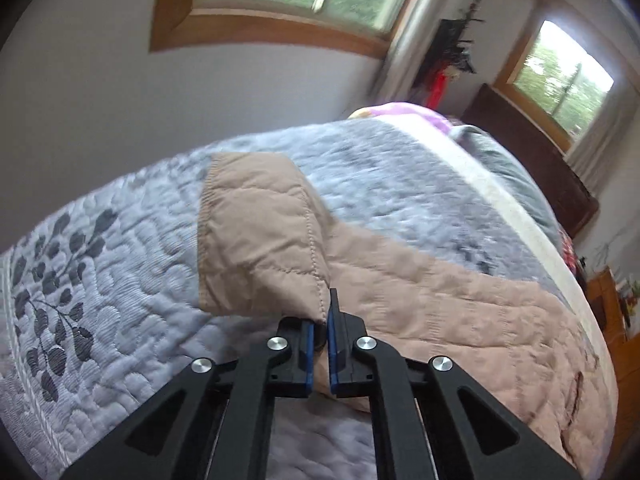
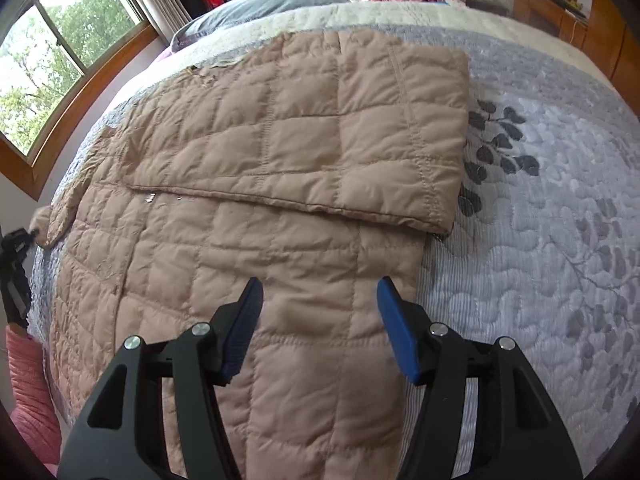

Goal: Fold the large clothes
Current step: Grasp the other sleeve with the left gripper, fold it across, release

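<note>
Left wrist view. The left gripper is clenched on a corner of the tan quilted jacket, its 2 blue-padded fingers nearly meeting over the pinched fabric. The lifted part, probably a sleeve, rises from the jaws and flops over the grey leaf-patterned bedspread; the body of the garment lies flat to the right. The background is motion-blurred.

Right wrist view. The right gripper is released, fingers spread wide and hovering just above the jacket, which lies on the bedspread with 1 panel already folded across the other. The left gripper shows at the garment's far left edge.

Handling, as judged: padded, light, soft and limp, with a somewhat slick shell. Stitched hems and corners offer the firmest hold.
</note>
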Motion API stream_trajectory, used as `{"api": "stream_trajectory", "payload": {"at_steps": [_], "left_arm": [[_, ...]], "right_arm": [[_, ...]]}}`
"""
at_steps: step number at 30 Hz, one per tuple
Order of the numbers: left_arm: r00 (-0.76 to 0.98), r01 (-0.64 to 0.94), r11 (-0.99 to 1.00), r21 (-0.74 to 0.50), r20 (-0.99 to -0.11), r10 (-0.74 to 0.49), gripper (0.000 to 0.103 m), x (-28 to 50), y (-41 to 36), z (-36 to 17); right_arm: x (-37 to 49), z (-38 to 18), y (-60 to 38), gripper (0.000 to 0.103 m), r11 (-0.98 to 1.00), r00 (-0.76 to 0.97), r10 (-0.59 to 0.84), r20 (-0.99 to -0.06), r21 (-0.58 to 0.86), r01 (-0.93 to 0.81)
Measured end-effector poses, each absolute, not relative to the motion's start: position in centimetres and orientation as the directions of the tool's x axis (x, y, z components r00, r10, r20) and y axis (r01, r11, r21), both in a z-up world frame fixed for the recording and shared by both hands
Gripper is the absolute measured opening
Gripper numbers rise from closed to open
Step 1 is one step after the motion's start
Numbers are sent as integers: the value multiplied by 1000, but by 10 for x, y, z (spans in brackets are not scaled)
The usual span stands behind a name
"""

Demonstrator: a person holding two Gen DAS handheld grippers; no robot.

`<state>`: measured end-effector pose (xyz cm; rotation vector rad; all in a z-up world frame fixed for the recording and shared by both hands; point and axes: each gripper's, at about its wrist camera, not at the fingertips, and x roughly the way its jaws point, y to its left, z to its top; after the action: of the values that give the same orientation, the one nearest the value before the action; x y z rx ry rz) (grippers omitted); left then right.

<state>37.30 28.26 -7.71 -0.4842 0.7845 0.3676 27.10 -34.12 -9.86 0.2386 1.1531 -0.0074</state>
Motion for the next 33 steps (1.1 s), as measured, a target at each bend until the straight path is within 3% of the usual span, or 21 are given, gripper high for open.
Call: {"api": "stream_trajectory", "payload": {"at_steps": [6,14,20,27,30,32,33], "left_arm": [[747,-192,952,-238,-664,-16,4,379,160,-26],[677,160,971,-180,-696,-240,4,408,-12,-30],[596,284,943,-174,-738,-316,4,421,-92,-55],[501,295,942,-163,-813,-298,5,438,-120,-98],[450,318,927,-199,-829,-333,16,440,-119,-108],[413,346,906,-245,-827,-381,37,437,-119,-106],[395,364,890,-274,-820,-414,41,432,-119,-102]], "right_arm": [[264,-92,-332,59,976,415,122,-901,186,116],[273,-104,-347,59,968,406,113,-907,193,163],[274,-108,-355,59,964,406,120,-906,204,169],[275,-112,-356,59,964,401,122,-908,205,170],[275,-113,-355,59,964,400,122,-908,205,171],[275,-113,-354,59,965,400,119,-909,201,171],[274,-111,-353,59,965,402,119,-908,201,170]]}}
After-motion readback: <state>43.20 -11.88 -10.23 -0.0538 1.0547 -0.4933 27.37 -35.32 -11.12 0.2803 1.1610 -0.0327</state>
